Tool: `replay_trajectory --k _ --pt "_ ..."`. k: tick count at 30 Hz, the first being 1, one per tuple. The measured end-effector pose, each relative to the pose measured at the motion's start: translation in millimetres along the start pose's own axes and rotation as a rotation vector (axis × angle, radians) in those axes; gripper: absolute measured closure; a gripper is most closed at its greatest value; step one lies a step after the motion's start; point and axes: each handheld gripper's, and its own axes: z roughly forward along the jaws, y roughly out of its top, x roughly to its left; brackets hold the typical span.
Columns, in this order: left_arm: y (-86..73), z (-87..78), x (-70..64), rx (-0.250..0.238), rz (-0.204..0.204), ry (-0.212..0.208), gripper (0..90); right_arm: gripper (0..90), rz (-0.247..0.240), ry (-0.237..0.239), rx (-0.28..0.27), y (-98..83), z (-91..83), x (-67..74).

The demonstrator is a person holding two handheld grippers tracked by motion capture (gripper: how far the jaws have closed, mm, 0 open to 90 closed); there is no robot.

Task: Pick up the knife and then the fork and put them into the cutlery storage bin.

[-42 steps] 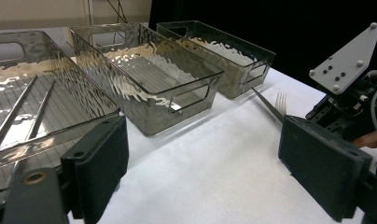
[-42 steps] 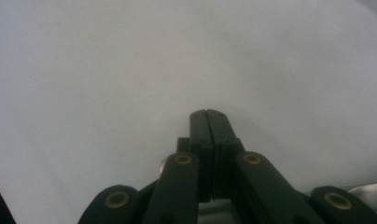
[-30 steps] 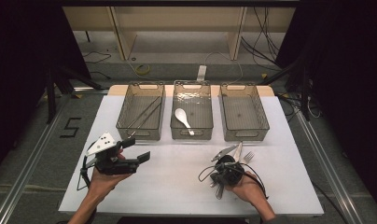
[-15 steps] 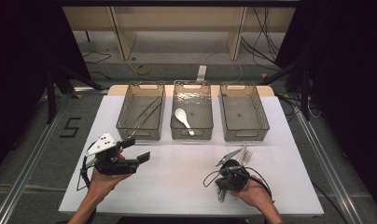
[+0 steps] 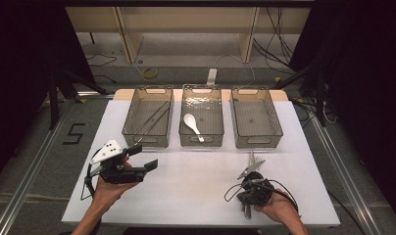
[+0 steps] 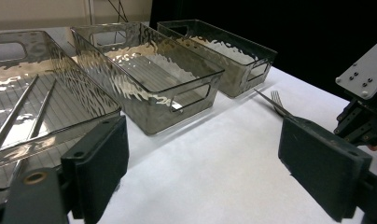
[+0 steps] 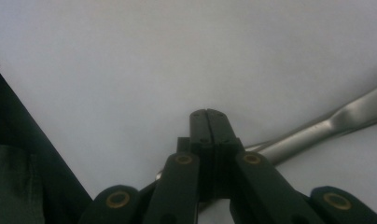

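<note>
**Fork clamped in the right gripper, left gripper held wide over the table**

Nearest the person, the right gripper [image 5: 249, 208] sits low at the front right of the white table [image 5: 196, 196], gripped from below by the right hand [image 5: 279, 213]. Its jaws are pressed fully together, and a metal fork [image 5: 251, 166] is pinched by its handle between them. The fork's handle runs out of the jaws across the table top in the right gripper view [image 7: 317, 130], and in the high view its tines point away from the person, toward the right-hand bin. The fork's tip shows in the left gripper view [image 6: 276, 100] just short of that bin.

Level with it on the left, the left hand [image 5: 110, 188] carries the left gripper [image 5: 142, 157] above the table. Its two black jaws stand wide apart with nothing between them, aimed across the table toward the bins.

Farther back, three clear plastic bins stand side by side in a row. The left bin [image 5: 148, 139] holds a pair of long metal chopsticks [image 5: 154, 120] lying lengthwise. The middle bin [image 5: 201, 139] holds a white spoon [image 5: 191, 122]. The right bin [image 5: 257, 139] stands just beyond the fork's tines.

Beyond the table lie grey floor and loose cables [image 5: 147, 73].
</note>
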Motion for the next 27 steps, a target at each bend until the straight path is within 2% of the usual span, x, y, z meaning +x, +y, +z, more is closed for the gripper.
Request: replay_trajectory --k 6,13,21,26,27 --pt "-0.1 0.0 -0.1 0.001 0.001 -0.001 15.5 90.0 0.023 -0.025 0.031 -10.3 -8.1 -9.6" --pt "-0.2 0.5 -0.5 -0.001 0.002 -0.001 15.5 90.0 0.07 -0.058 0.044 -25.6 -18.7 -30.0" --pt "-0.1 0.7 -0.5 -0.001 0.001 -0.002 15.5 90.0 0.112 -0.102 0.06 -36.1 -27.2 -44.3" --pt "-0.1 0.8 -0.5 -0.001 0.002 -0.002 15.5 90.0 0.128 -0.112 0.06 -39.3 -29.8 -51.2" --pt "-0.1 0.8 -0.4 0.0 0.002 -0.001 15.5 90.0 0.127 -0.102 0.056 -39.5 -30.1 -51.8"
